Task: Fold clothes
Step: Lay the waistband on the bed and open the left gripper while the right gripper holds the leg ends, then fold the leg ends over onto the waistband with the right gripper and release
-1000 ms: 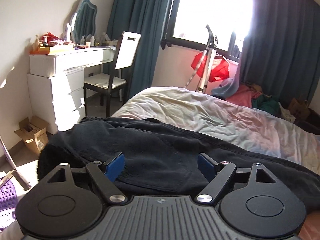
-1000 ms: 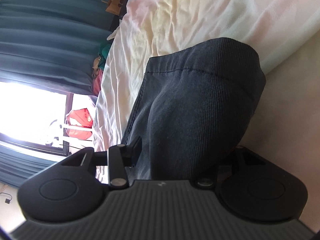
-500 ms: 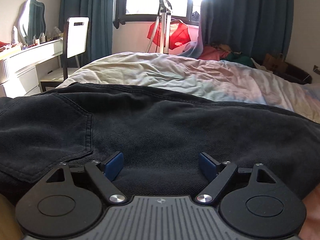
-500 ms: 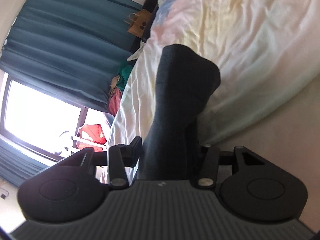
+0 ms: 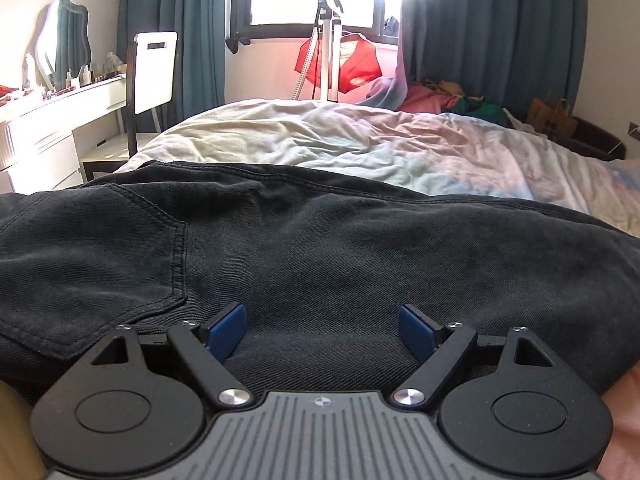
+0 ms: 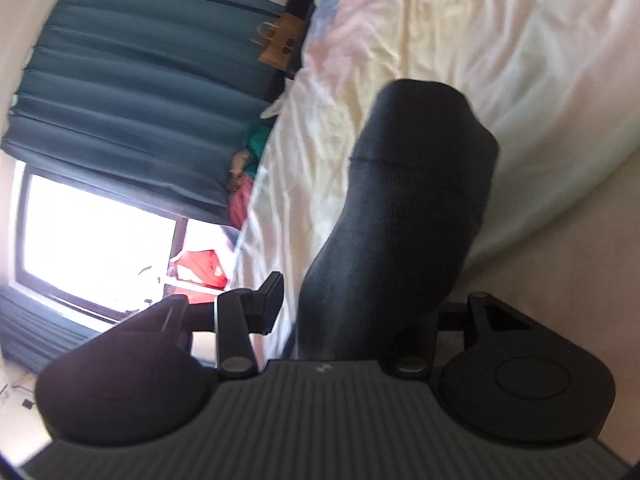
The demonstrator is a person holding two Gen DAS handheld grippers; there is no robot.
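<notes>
Both jaws of the left hand-held gripper [image 5: 322,330] gape over black trousers [image 5: 320,248] (right's [image 6: 344,312] grip: cannot tell).

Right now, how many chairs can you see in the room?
1. The chair stands by the white dressing table, left of the bed. Others may be hidden outside the view.

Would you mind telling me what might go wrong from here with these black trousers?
The left tool is open over the black trousers, gripping nothing, so that end is unsecured. In the right wrist view the right tool's visible finger stands apart from the leg; the other is hidden, so the cloth could slip.
</notes>
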